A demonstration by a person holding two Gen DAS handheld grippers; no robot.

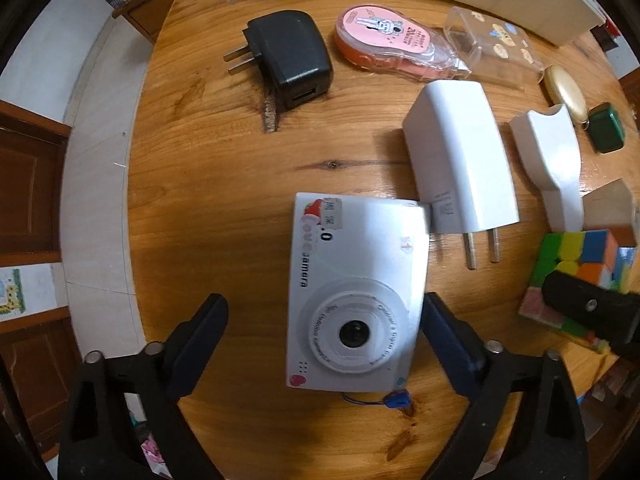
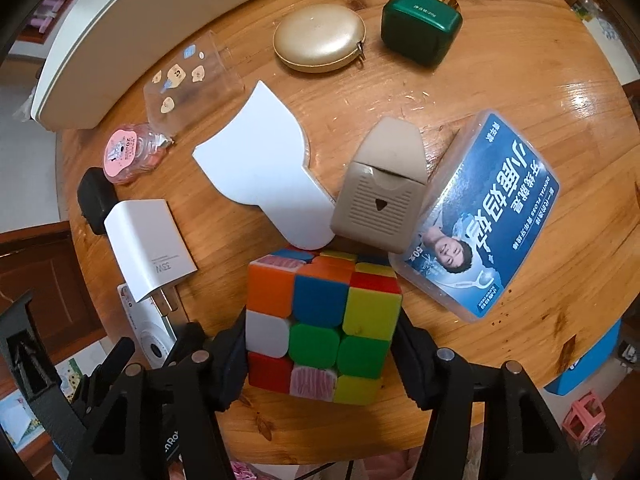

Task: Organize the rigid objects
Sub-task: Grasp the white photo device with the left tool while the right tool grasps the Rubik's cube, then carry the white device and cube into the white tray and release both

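Observation:
A white toy camera (image 1: pixel 356 288) lies flat on the round wooden table (image 1: pixel 224 184). My left gripper (image 1: pixel 324 344) is open, its fingers on either side of the camera's lens end; the right finger is next to its edge. My right gripper (image 2: pixel 320 352) has its fingers against both sides of a colourful puzzle cube (image 2: pixel 320 328), which rests on the table; the cube also shows in the left wrist view (image 1: pixel 580 268). A white 33W charger (image 1: pixel 460 160) lies just beyond the camera and also shows in the right wrist view (image 2: pixel 148 240).
A black charger (image 1: pixel 288 56), pink tape dispenser (image 1: pixel 384 40), clear case (image 1: pixel 496 40), white curved piece (image 2: pixel 264 168), beige box (image 2: pixel 380 200), blue floss box (image 2: pixel 480 220), gold compact (image 2: pixel 320 36) and green box (image 2: pixel 420 28) lie around. A white tray (image 2: pixel 104 48) stands at the far edge.

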